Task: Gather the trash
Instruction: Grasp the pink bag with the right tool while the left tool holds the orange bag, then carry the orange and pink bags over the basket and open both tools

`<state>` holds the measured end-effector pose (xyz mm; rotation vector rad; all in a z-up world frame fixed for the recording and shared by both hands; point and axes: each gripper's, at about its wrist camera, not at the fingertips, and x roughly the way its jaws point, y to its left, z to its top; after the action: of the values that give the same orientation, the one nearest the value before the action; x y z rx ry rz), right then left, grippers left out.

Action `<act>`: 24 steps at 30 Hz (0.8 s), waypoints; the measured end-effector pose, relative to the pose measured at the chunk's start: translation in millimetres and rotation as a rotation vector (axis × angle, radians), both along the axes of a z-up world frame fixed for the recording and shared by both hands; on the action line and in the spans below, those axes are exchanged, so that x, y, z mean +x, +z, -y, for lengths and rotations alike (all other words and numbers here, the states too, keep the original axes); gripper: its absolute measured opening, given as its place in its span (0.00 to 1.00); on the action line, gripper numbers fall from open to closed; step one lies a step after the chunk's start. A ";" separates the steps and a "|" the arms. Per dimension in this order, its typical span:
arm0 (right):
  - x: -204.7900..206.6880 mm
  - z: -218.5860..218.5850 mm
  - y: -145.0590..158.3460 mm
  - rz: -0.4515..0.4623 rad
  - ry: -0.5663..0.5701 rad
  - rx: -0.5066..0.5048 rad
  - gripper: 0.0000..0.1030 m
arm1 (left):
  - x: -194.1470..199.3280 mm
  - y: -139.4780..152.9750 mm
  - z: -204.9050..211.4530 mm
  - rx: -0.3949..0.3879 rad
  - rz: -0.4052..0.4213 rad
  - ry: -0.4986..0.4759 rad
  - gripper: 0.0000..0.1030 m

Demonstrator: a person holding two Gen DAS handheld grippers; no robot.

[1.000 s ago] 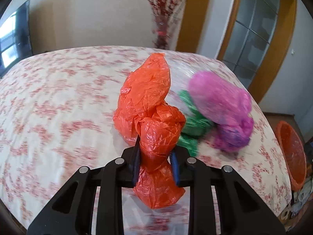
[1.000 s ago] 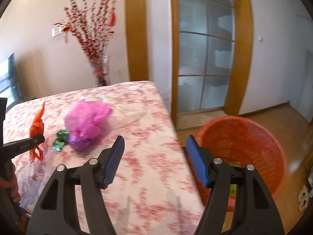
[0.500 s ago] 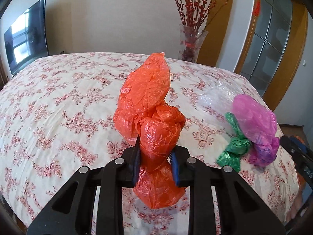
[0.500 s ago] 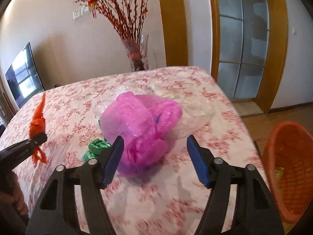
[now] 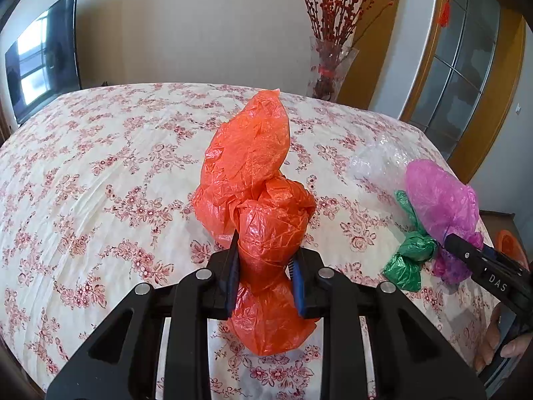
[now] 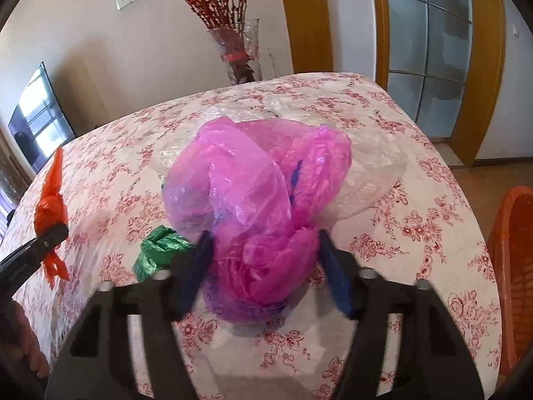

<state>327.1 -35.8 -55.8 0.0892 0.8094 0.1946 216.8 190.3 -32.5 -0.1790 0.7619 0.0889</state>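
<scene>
My left gripper (image 5: 266, 266) is shut on a crumpled orange plastic bag (image 5: 253, 160), holding it above the flowered tablecloth (image 5: 100, 166). A pink plastic bag (image 6: 253, 183) lies on the cloth at the right side of the table. My right gripper (image 6: 265, 260) straddles the pink bag's lower part and its jaws are closing, the blue pads at the bag's sides without squeezing it. A small green bag (image 6: 160, 243) lies against the pink one on its left. In the left wrist view the pink bag (image 5: 439, 196) and green bag (image 5: 409, 256) sit at the right.
A crumpled clear plastic sheet (image 6: 366, 166) lies behind the pink bag. An orange basket (image 6: 513, 266) stands on the floor off the table's right edge. A glass vase with red twigs (image 6: 240, 53) stands beyond the far edge, and a TV (image 5: 43, 53) hangs at the left.
My right gripper swung left from the basket, came down over the pink bag and narrowed around it. The left gripper shifted sideways, still holding the orange bag.
</scene>
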 end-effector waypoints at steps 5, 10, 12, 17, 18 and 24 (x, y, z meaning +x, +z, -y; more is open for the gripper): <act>-12.1 8.4 5.2 0.018 0.003 -0.002 0.44 | -1.4 0.0 5.5 0.001 0.000 -0.015 0.25; -31.0 27.4 15.6 0.057 -0.027 -0.012 0.44 | -2.9 2.2 16.7 0.003 0.004 -0.043 0.25; -37.8 37.1 18.4 0.070 -0.046 -0.014 0.44 | -3.6 4.5 24.6 0.004 0.006 -0.060 0.25; -58.2 67.3 27.6 0.106 -0.122 -0.021 0.44 | -5.2 9.4 45.0 0.011 0.013 -0.104 0.25; -60.8 71.7 28.4 0.111 -0.132 -0.021 0.44 | -5.7 10.8 51.5 0.013 0.014 -0.119 0.25; -83.2 112.4 30.7 0.135 -0.231 -0.031 0.44 | -7.6 16.2 80.7 0.014 0.022 -0.188 0.25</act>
<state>243.9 -148.2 -25.2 0.1378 0.6618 -0.0301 209.2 109.6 -16.3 -0.0942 0.7524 -0.0855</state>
